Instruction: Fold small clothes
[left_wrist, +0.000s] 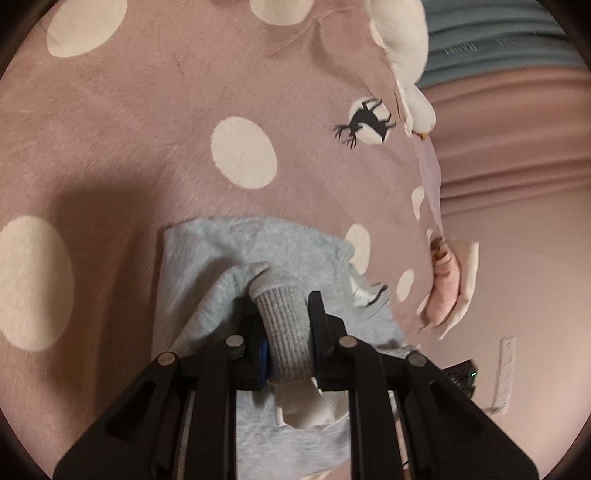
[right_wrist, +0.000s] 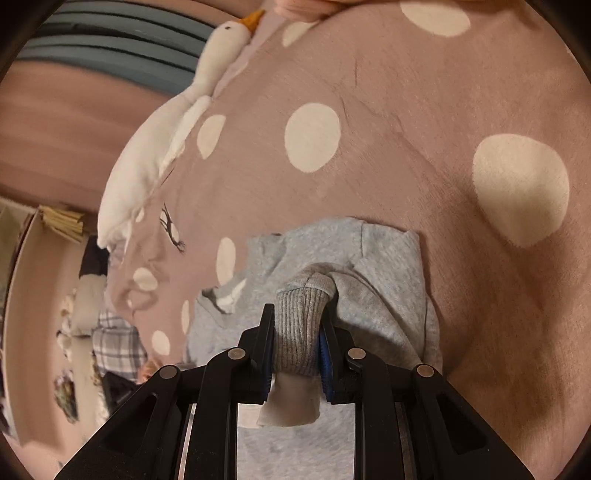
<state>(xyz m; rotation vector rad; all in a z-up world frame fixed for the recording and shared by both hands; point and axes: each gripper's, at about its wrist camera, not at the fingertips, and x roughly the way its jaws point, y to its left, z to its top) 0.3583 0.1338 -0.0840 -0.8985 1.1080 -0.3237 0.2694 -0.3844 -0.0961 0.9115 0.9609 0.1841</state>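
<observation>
A small grey sweatshirt (left_wrist: 221, 251) lies on a pink bedspread with cream dots (left_wrist: 129, 147). My left gripper (left_wrist: 284, 314) is shut on one ribbed grey cuff (left_wrist: 284, 332), with the sleeve pulled over the body. In the right wrist view the sweatshirt (right_wrist: 384, 258) lies on the same bedspread (right_wrist: 406, 147). My right gripper (right_wrist: 297, 321) is shut on the other ribbed cuff (right_wrist: 297, 328). A white inner layer hangs below each cuff between the fingers.
A white plush goose (right_wrist: 147, 158) lies along the bed's edge; it also shows in the left wrist view (left_wrist: 402, 48). A pinkish plush and cloth (left_wrist: 447, 284) sit at the bed's right edge. Pink curtains (left_wrist: 517, 147) hang behind. A plaid cloth (right_wrist: 118, 343) lies beside the bed.
</observation>
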